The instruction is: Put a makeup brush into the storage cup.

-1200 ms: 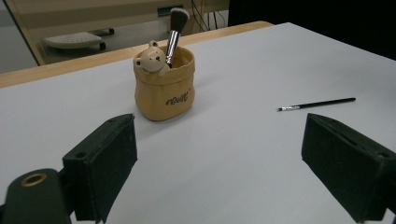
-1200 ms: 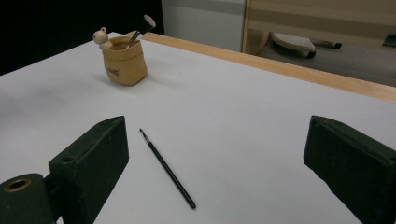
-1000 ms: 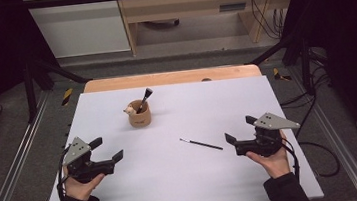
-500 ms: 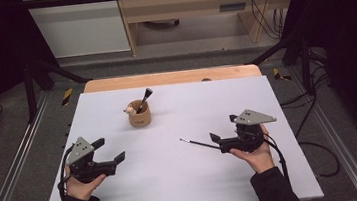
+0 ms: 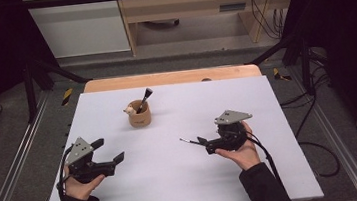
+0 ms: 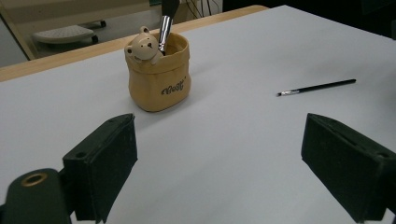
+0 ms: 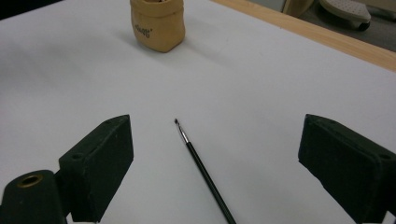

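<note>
Black sleeves, black tongs [image 5: 107, 160] with blocky jaws, grey three-cornered top plates, trailing black cables

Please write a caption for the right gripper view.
Open right claw straddles thin brush; pot beyond.

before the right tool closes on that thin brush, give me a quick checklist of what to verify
1. Right tool open: ok, jaws stand wide apart.
2. Thin brush between the jaws: ok, its handle runs up the middle of the right gripper view.
3. Brush lying flat and free on the white table: ok, nothing touches it.
4. Jaws low enough to pinch it: cannot tell.
5. Bear-shaped holder upright, with room: ok, one larger brush stands in it.
6. Left tool out of the way: ok, open, off to the left.
</note>
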The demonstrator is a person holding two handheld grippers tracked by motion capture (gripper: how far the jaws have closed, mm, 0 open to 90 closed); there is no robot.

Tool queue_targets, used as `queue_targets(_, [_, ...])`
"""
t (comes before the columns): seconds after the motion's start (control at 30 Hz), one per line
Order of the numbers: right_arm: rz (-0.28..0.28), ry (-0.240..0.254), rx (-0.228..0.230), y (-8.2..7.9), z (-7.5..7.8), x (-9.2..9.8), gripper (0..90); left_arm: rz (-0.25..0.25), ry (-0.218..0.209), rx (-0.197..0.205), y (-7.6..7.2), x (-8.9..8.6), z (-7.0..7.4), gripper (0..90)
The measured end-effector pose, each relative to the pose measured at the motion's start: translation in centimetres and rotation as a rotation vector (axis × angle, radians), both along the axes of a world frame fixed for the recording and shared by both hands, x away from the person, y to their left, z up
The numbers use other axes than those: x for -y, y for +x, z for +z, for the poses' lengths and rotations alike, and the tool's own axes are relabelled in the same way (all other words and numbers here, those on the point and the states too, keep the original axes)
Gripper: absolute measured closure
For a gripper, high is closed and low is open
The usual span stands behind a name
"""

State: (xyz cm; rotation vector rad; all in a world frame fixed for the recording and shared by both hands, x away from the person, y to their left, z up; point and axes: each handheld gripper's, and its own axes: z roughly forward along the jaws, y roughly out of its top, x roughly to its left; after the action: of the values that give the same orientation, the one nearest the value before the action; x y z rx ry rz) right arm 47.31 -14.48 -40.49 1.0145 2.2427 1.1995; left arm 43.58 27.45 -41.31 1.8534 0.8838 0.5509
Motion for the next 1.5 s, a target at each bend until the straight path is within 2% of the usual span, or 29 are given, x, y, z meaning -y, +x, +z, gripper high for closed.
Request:
queue_targets(0.5, [0.015, -0.085, -0.059, 1.9, -1.8, -2.6, 14.8, -0.005, 0.009, -0.002, 0.0, 0.0, -0.1, 10.0])
queue_targets(0.9, [0.022, -0.125, -0.106, 3.0, -3.4, -3.2, 19.9, -0.009, 0.019, -0.004, 0.1, 0.1, -0.2, 10.0])
queue_targets(1.07, [0.022, -0.159, -0.126, 3.3, -4.2, -3.6, 22.9, -0.007, 0.017, -0.006, 0.1, 0.1, -0.2, 9.9])
queue_targets(1.5, [0.023, -0.196, -0.164, 3.7, -5.5, -4.2, 35.0, -0.009, 0.017, -0.004, 0.0, 0.1, -0.2, 10.0])
